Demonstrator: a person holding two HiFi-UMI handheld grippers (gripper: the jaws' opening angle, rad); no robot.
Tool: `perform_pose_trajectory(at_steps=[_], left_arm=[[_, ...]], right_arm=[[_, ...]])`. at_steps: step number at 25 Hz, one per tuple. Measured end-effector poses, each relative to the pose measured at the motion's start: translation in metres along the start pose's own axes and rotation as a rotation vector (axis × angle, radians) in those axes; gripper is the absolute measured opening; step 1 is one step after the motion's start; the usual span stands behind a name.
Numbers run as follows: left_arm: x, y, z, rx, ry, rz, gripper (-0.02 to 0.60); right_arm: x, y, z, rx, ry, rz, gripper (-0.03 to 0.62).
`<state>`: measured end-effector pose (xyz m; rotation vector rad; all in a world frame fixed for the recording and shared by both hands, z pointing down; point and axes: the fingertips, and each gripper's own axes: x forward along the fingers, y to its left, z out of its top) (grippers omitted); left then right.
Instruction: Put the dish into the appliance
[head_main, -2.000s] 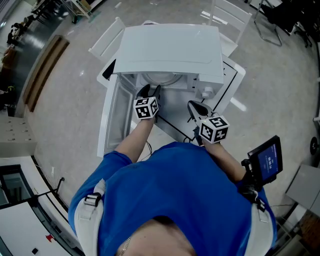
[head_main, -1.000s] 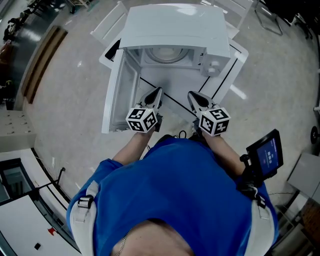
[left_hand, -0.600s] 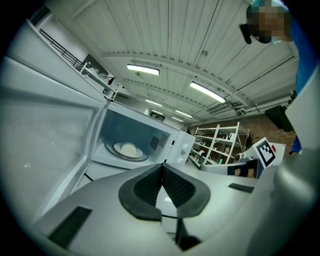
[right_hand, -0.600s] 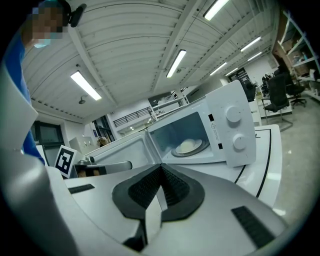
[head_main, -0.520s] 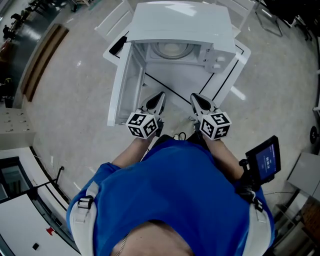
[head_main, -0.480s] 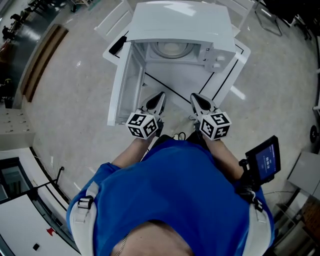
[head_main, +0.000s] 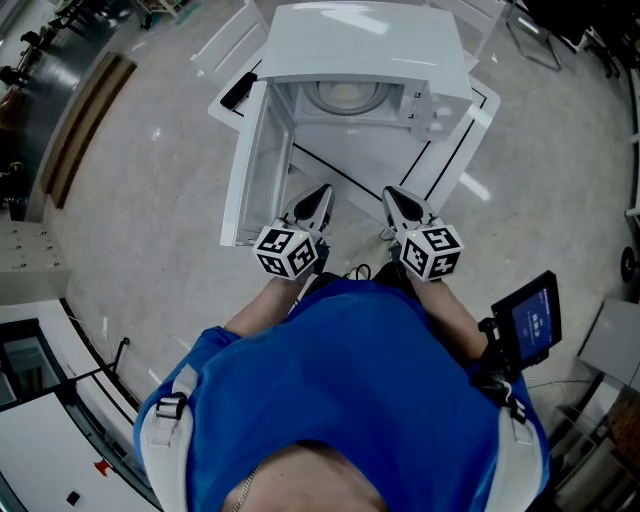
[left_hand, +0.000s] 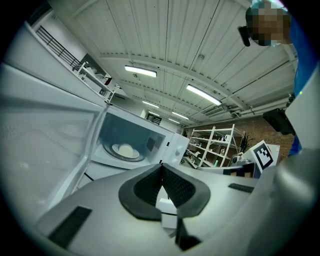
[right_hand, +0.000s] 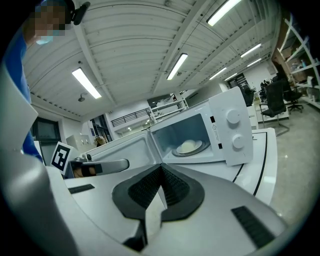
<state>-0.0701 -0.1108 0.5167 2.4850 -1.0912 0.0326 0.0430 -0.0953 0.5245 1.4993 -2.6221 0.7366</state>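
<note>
A white microwave (head_main: 360, 50) stands on a white table, its door (head_main: 255, 160) swung open to the left. Inside, a pale dish (left_hand: 125, 149) (right_hand: 188, 146) rests on the turntable (head_main: 343, 98). My left gripper (head_main: 318, 196) (left_hand: 162, 165) is held near the table's front edge, jaws shut and empty. Beside it my right gripper (head_main: 395, 199) (right_hand: 161, 166) is likewise shut with nothing in it. Both point toward the microwave and are well short of it.
The white table (head_main: 455, 140) carries black lines. The microwave's control panel with two knobs (right_hand: 233, 129) is on its right side. A black screen device (head_main: 528, 320) hangs at the person's right hip. Shelving (left_hand: 214, 145) stands in the background.
Both grippers have drawn back from the microwave's mouth toward the person's body. The dish stays inside on the turntable. Over the last half second almost nothing moved.
</note>
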Motion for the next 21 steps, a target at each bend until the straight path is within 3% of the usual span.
perform_pose_trajectory(at_steps=[21], left_arm=[[-0.015, -0.005, 0.003, 0.006, -0.013, -0.003, 0.008]], right_arm=[[-0.006, 0.016, 0.005, -0.045, -0.01, 0.016, 0.0]])
